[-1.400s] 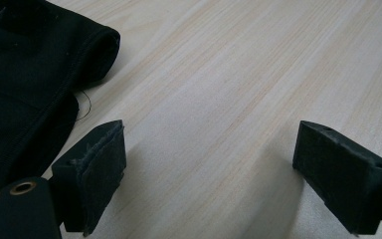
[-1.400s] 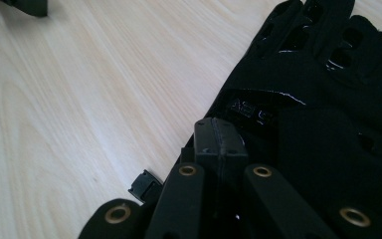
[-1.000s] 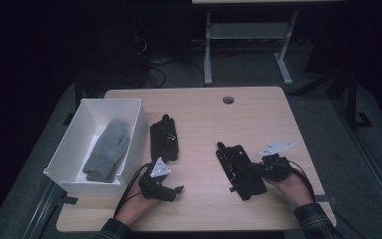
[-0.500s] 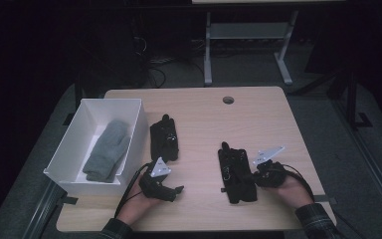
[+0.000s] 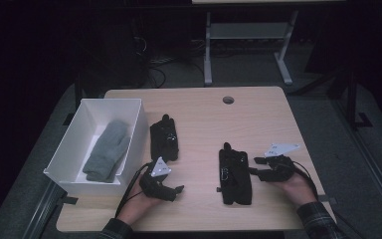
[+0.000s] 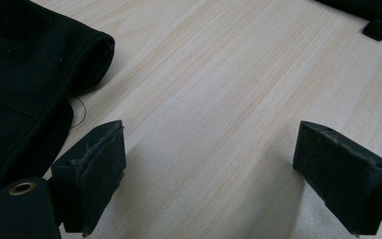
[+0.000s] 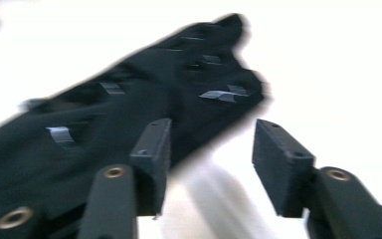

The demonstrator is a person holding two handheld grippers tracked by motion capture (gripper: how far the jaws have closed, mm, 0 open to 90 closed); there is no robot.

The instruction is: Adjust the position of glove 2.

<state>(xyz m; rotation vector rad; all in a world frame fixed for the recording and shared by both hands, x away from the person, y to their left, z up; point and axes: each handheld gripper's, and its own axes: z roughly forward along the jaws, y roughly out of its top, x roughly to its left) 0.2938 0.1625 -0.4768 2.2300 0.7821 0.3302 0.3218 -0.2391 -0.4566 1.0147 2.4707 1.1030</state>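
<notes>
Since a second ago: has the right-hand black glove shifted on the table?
Yes. The right-hand black glove turned from slanted to roughly parallel with the table's right edge; right gripper jaws just opened beside it.

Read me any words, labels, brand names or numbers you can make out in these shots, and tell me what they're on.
No text can be read anywhere.
Black glove by the right claw: small pale marks near the cuff, too small and blurred to read.
Black glove beside the box: faint pale specks, unreadable.
Grey glove and white box: no lettering visible.
Wooden table: bare, no label.
</notes>
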